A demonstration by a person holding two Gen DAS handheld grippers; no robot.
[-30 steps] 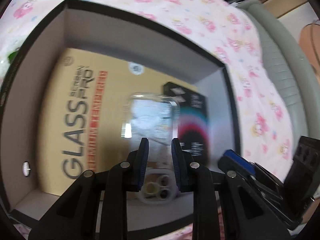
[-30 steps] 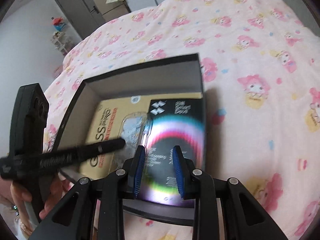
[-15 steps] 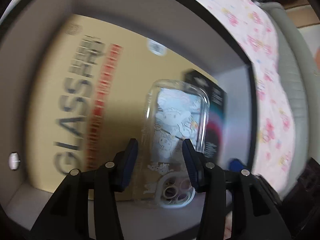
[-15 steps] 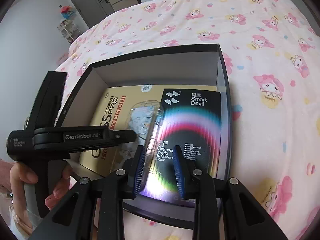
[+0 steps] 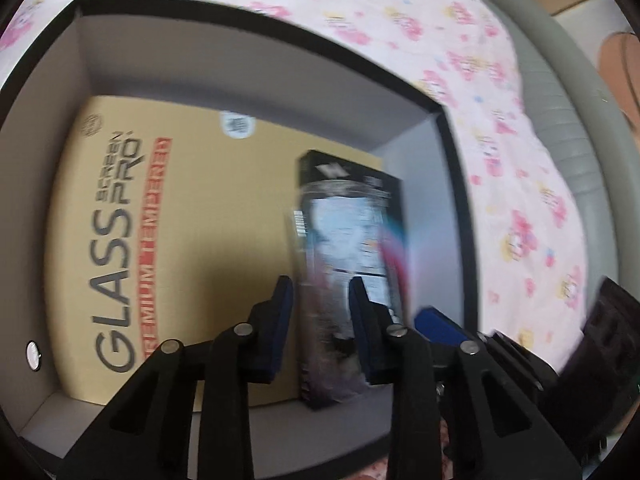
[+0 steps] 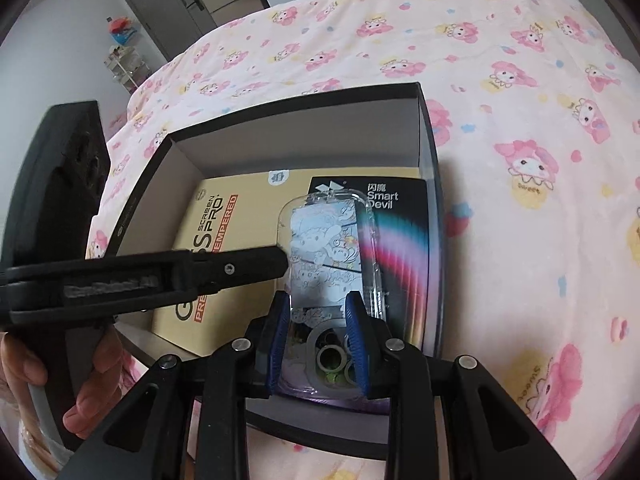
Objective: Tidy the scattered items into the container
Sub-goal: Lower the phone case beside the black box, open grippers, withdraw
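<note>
A black box (image 6: 426, 128) with grey inner walls sits on the bed; it also shows in the left wrist view (image 5: 280, 24). Inside lie a yellow GLASS SCREEN PRO pack (image 5: 192, 208) (image 6: 236, 200), a black Smart Devil pack (image 6: 404, 232) (image 5: 320, 168), and on them a clear phone case (image 6: 328, 256) with cartoon print, blurred in the left wrist view (image 5: 344, 248). My left gripper (image 5: 320, 312) is open over the case; its side shows in the right wrist view (image 6: 256, 266). My right gripper (image 6: 318, 320) is open above the case's camera end.
The box stands on a pink cartoon-print bedspread (image 6: 520, 120). A grey padded bed edge (image 5: 560, 92) runs along the right of the left wrist view. A door and a small shelf (image 6: 128, 64) stand in the far room. A hand (image 6: 92, 392) holds the left gripper.
The clear case has shifted right, from the yellow pack onto the black Smart Devil pack. The left gripper has pulled back and up a little. The right gripper has risen slightly.
</note>
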